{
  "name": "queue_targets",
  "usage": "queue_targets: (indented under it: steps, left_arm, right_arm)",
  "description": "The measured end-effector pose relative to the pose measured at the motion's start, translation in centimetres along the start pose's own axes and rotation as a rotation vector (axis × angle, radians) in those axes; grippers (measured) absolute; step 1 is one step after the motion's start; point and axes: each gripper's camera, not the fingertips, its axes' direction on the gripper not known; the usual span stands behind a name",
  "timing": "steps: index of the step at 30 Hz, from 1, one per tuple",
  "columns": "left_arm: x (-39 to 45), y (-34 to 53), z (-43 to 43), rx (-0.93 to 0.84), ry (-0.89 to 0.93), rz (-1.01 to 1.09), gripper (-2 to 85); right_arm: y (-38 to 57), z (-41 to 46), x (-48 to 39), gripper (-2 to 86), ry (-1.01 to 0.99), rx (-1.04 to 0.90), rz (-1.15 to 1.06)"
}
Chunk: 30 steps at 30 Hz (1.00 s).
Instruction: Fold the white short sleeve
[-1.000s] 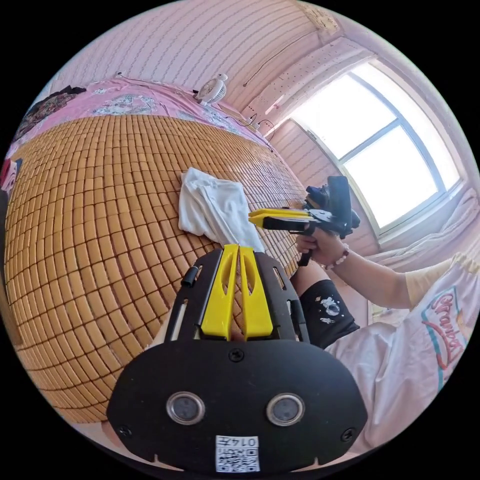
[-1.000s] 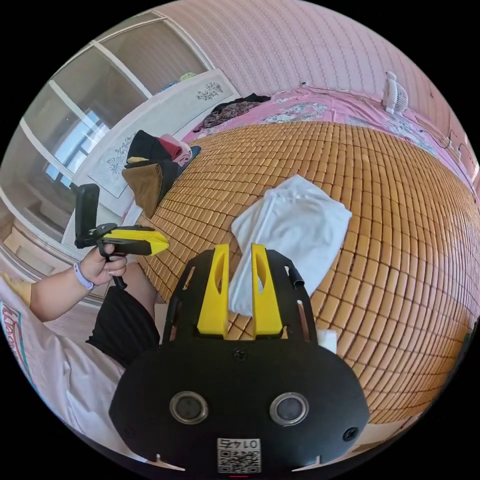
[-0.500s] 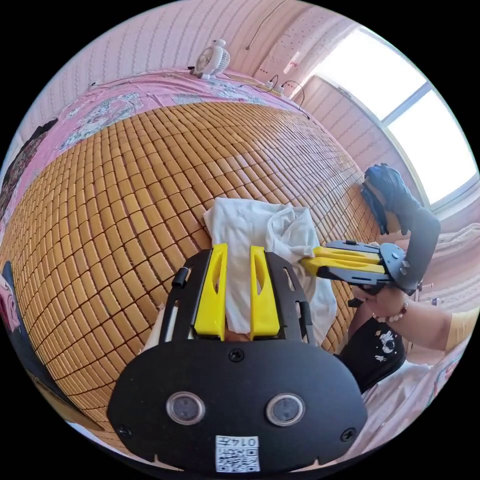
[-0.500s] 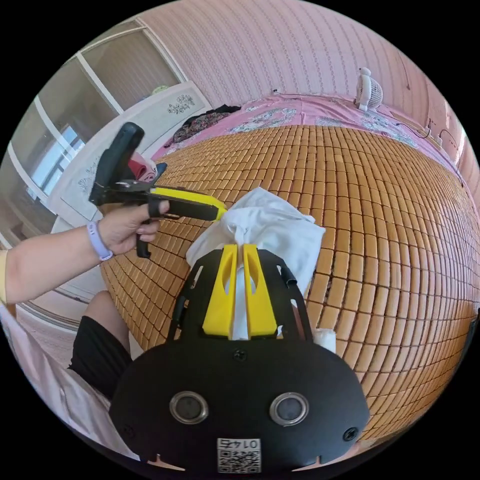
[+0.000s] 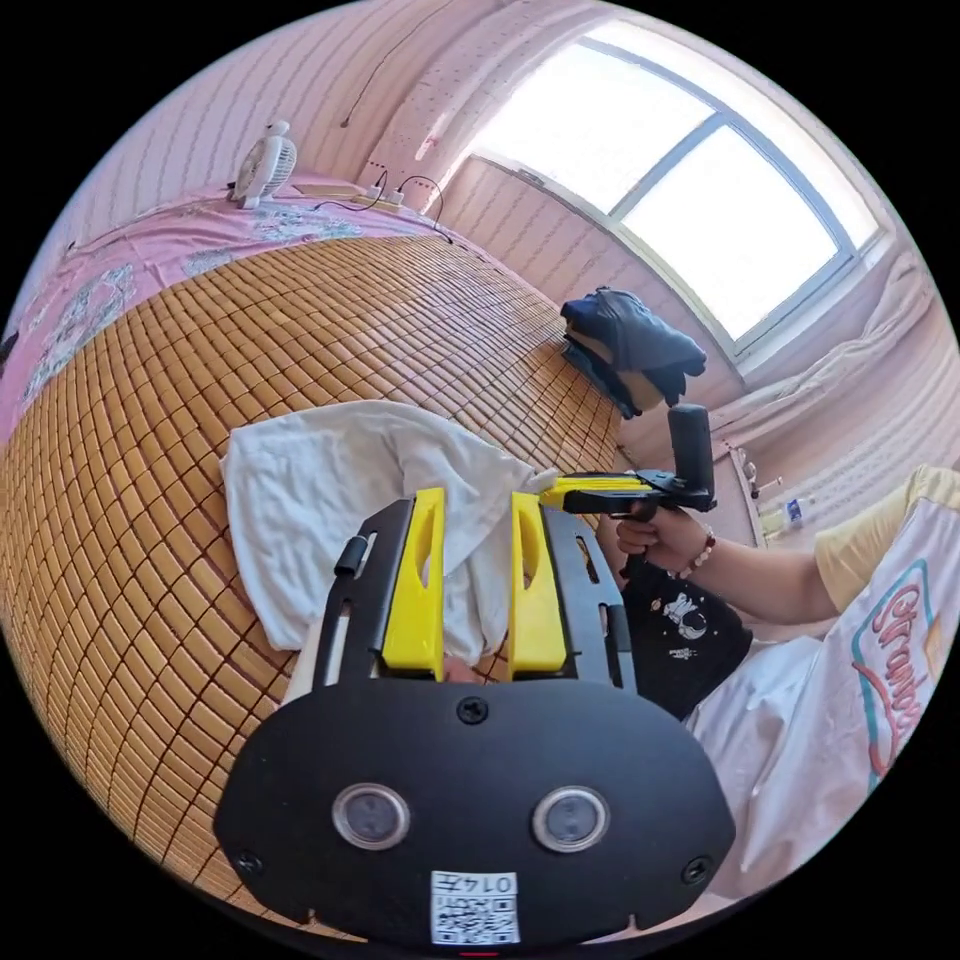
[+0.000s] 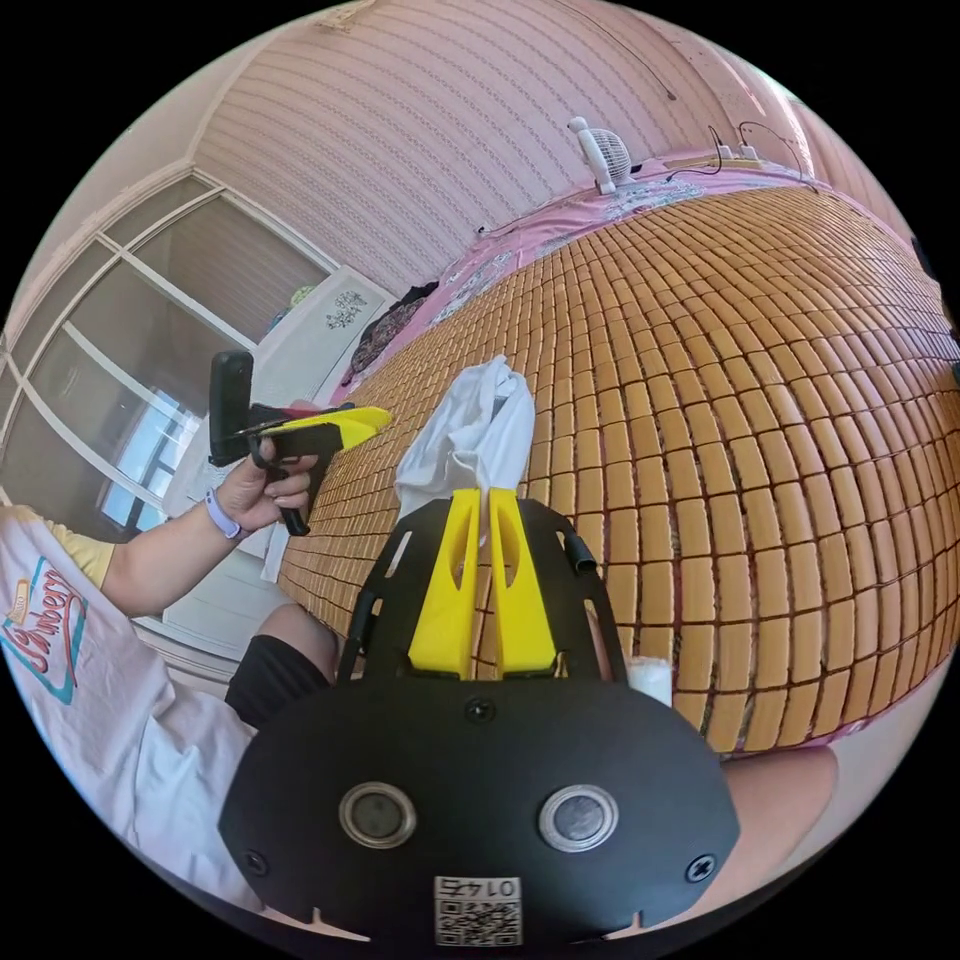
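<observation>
While my left hand-held gripper [image 5: 470,545] hangs with jaws apart, cloth between them unpinched, the white short sleeve [image 5: 330,490] lies bunched on the bed's bamboo mat [image 5: 130,420] at 10 o'clock, its near corner pinched at 3 o'clock. In the right gripper view, my right hand-held gripper [image 6: 478,535] is clamped on that shirt at 12 o'clock; I judge no fold made yet.

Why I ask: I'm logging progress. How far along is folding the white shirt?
Barely begun. Done: no neat fold shows; the white shirt lies bunched on the bamboo mat. In hand: the right gripper pinches one part and holds it raised, while the left gripper is open over the cloth. Left: probably spreading it flat, then every fold.
</observation>
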Motion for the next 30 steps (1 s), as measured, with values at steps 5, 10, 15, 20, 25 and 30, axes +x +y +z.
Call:
queue_targets:
  steps: [5, 10, 15, 20, 25, 30]
  left_arm:
    - [4.7, -2.5, 2.9, -0.088, -0.102, 0.176, 11.0]
    - [4.1, -4.5, 6.8, -0.203, -0.125, 0.114, 9.5]
    - [3.3, -3.5, 6.8, -0.183, -0.235, 0.09, 0.2]
    - [1.1, -1.4, 3.5, -0.129, -0.244, -0.02, -0.9]
    - [-2.1, 4.2, -5.6, 0.095, -0.272, -0.244, -1.0]
    - [-5.5, 14.5, -12.3, 0.291, -0.302, -0.613, -0.9]
  right_arm:
    - [0.8, -1.4, 1.0, 0.7, -0.02, 0.021, 0.018]
    - [1.5, -2.5, 2.1, 0.7, -0.039, 0.032, 0.038]
    - [2.7, -3.5, 3.7, 0.7, -0.03, 0.061, 0.098]
    - [4.5, -4.0, 7.1, 1.0, 0.033, 0.069, 0.264]
    - [5.1, -4.8, 7.0, 2.6, 0.035, 0.078, 0.271]
    - [6.0, -6.7, 6.1, 5.1, 0.112, 0.184, 0.272]
